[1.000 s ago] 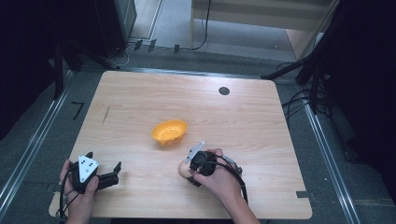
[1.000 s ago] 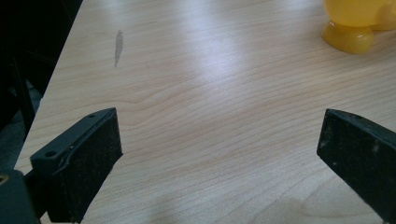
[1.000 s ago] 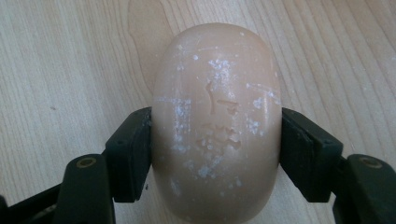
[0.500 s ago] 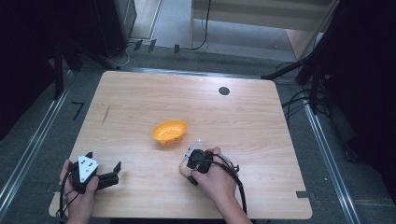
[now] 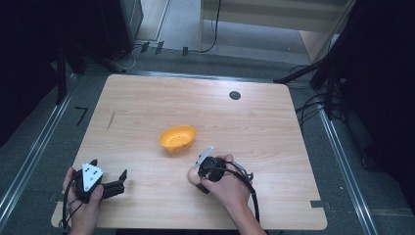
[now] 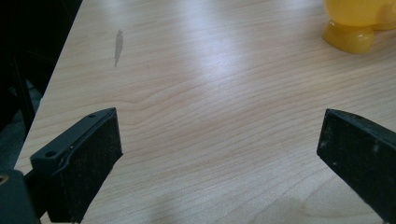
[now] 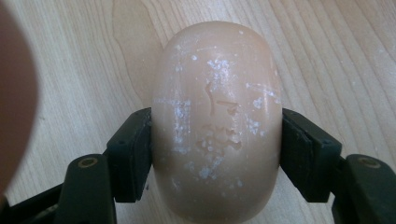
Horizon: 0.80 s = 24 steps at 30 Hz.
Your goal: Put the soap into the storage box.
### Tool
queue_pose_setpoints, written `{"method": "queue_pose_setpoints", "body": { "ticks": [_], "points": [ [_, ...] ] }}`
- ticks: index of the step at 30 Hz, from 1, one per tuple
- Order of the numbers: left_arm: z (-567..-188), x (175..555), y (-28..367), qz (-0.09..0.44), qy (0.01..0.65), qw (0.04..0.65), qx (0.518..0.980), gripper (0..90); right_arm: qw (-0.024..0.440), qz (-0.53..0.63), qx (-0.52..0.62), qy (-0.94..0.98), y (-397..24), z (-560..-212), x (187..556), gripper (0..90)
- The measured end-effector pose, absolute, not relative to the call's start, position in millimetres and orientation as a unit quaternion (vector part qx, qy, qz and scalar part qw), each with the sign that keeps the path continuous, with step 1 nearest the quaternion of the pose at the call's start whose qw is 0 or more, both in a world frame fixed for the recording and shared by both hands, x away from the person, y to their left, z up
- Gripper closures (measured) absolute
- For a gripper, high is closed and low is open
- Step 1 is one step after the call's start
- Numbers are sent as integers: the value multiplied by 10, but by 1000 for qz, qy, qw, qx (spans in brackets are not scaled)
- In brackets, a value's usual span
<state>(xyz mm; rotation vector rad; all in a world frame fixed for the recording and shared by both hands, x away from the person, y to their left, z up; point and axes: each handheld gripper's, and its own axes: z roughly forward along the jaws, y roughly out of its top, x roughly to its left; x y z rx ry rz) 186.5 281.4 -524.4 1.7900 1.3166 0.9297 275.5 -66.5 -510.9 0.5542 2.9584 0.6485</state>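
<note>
right gripper (image 7: 215, 140): jaws pressed against both flanks of a pale, egg-shaped thing (image 7: 217, 126), no gap on either side. grip sits at the egg's widest belt, long axis running away from the gripper, so the rounded body cannot easily squirt forward or back. surface scuffed, flecked white. wood grain of the table (image 7: 336, 56) directly behind it; cannot tell whether the egg rests on the wood or rides just clear of it.

from the high view the right gripper (image 5: 195, 172) is near the table's front edge, wrapped by the hand, the egg (image 5: 193, 175) peeking out at its tip. the orange bowl (image 5: 177, 137) lies just ahead of that gripper and slightly to its left, close but apart. judgement: the egg is held low and aimed toward the bowl because it is likely bound for it; a short carry forward would do.

left gripper (image 6: 219, 154): jaws spread wide, nothing between them, bare wood ahead. the bowl's yellow foot (image 6: 349, 35) shows far ahead and off to this gripper's right. in the high view the left gripper (image 5: 115, 185) is parked well apart from the bowl, seemingly idle, out of the right hand's path.
</note>
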Motion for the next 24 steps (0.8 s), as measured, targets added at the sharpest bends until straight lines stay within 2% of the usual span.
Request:
{"method": "queue_pose_setpoints", "body": {
  "ticks": [5,24],
  "points": [
    [-5244,1865,2819,359,510,361,694,3,15,222,146,964,-687,-5104,2768,338],
    [-5245,1864,2819,358,511,363,692,3,47,211,26,976,-582,-4819,2938,338]
  ]
}}
